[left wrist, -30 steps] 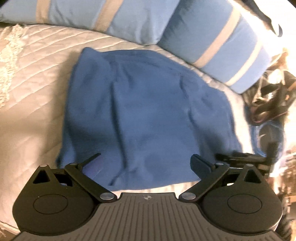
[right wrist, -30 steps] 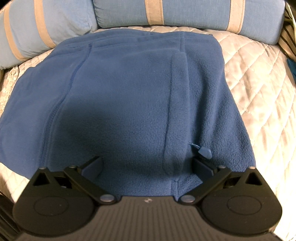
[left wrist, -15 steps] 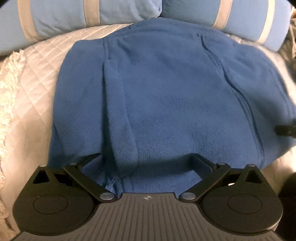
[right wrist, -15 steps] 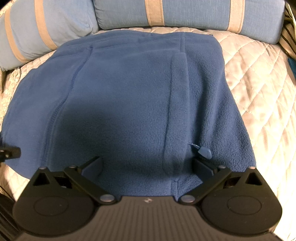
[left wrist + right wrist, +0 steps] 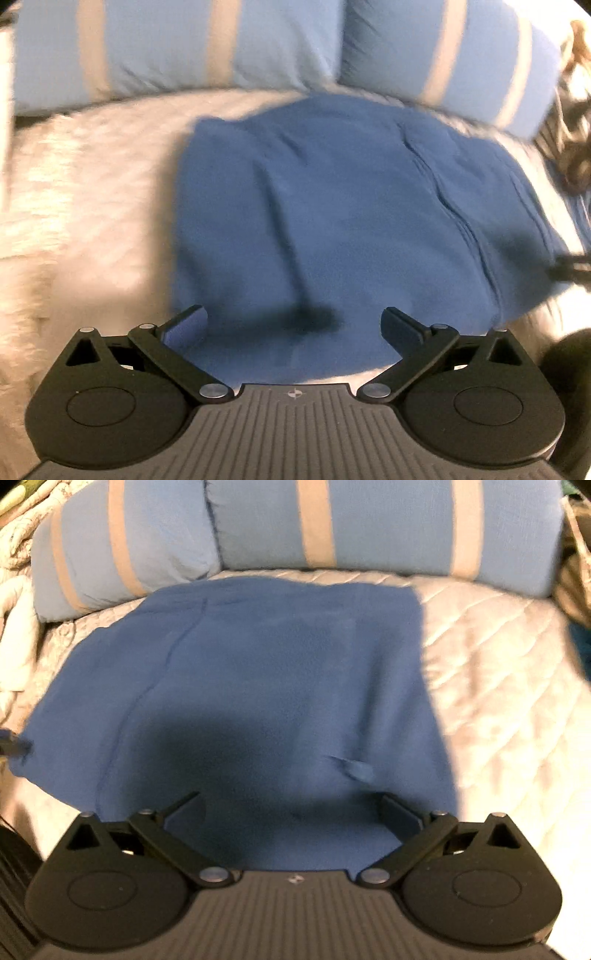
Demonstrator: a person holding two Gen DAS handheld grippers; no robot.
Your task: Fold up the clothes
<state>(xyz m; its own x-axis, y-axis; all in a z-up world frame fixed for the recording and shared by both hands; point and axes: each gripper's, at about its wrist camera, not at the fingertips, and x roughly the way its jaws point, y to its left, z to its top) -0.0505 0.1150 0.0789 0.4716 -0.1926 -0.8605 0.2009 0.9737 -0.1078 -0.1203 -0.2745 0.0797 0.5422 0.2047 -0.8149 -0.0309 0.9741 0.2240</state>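
A dark blue fleece garment (image 5: 351, 221) lies spread flat on the cream quilted bedspread (image 5: 92, 206). My left gripper (image 5: 293, 315) is open over the garment's near hem, nothing between its fingers. In the right wrist view the same fleece (image 5: 258, 686) fills the middle, with a small zipper pull (image 5: 356, 768) near the front. My right gripper (image 5: 291, 799) is open above that near edge and holds nothing. Each gripper's tip shows at the edge of the other view: the right gripper's tip (image 5: 569, 267) and the left gripper's tip (image 5: 11, 746). Both views are motion-blurred.
Light blue pillows with tan stripes (image 5: 184, 48) (image 5: 369, 524) line the far side of the bed. Bare quilt (image 5: 509, 701) lies to the right of the fleece. Dark tangled items (image 5: 572, 147) sit off the bed's right side.
Both grippers have drawn back and up from the fleece, which now looks smaller and farther off. Both stay open. The left wrist view has swung and blurred.
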